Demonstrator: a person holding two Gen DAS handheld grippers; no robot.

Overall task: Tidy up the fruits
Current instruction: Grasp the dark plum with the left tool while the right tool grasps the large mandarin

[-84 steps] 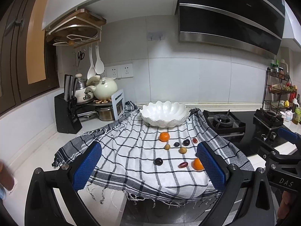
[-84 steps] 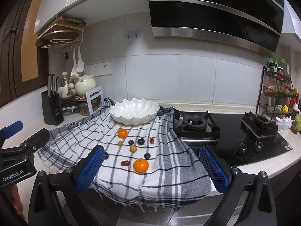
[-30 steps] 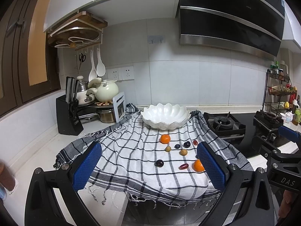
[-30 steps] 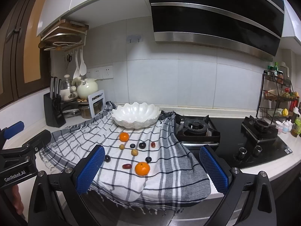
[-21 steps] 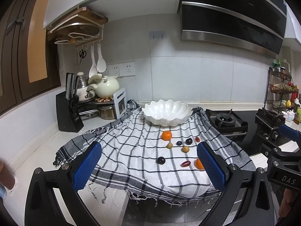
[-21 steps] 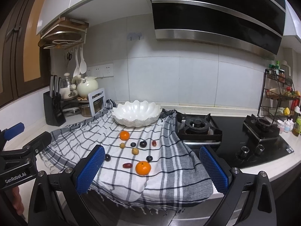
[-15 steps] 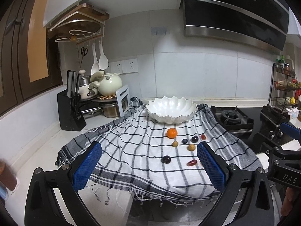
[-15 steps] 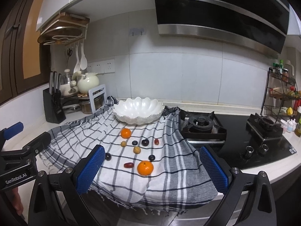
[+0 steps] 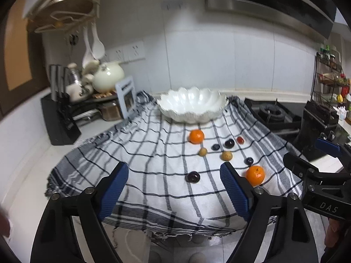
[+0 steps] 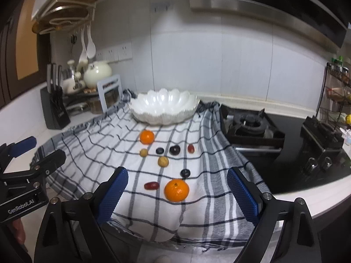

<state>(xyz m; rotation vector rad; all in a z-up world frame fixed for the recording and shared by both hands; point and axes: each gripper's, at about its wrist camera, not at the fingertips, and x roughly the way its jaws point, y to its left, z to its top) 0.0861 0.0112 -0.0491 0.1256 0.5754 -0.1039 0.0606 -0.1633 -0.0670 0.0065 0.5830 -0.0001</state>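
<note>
Nothing sorted yet, I judge: all fruit sits loose on the checked cloth (image 10: 197, 210) and the white bowl (image 10: 163, 109) looks empty.

My right hand-held gripper (image 10: 177, 191) hangs at the surface's front edge, jaws spread wide, holding nothing. The near orange (image 10: 176, 190) lies just beyond, between the blue pads, with a red date (image 10: 151, 185) beside it on the left.

My left hand-held gripper (image 9: 174, 189) is also wide open and empty, roughly lined up with a dark plum (image 9: 192, 177).

Further back: dark berry (image 10: 185, 173), brown longan (image 10: 163, 161), then a row of smaller longan (image 10: 143, 152), berry, plum, red fruit, and a far orange (image 10: 147, 136) near the bowl.

Bowl stands at the back of the cloth, beside the stove (image 10: 252, 125).

All pieces left to move; the near orange looks like first pick.
</note>
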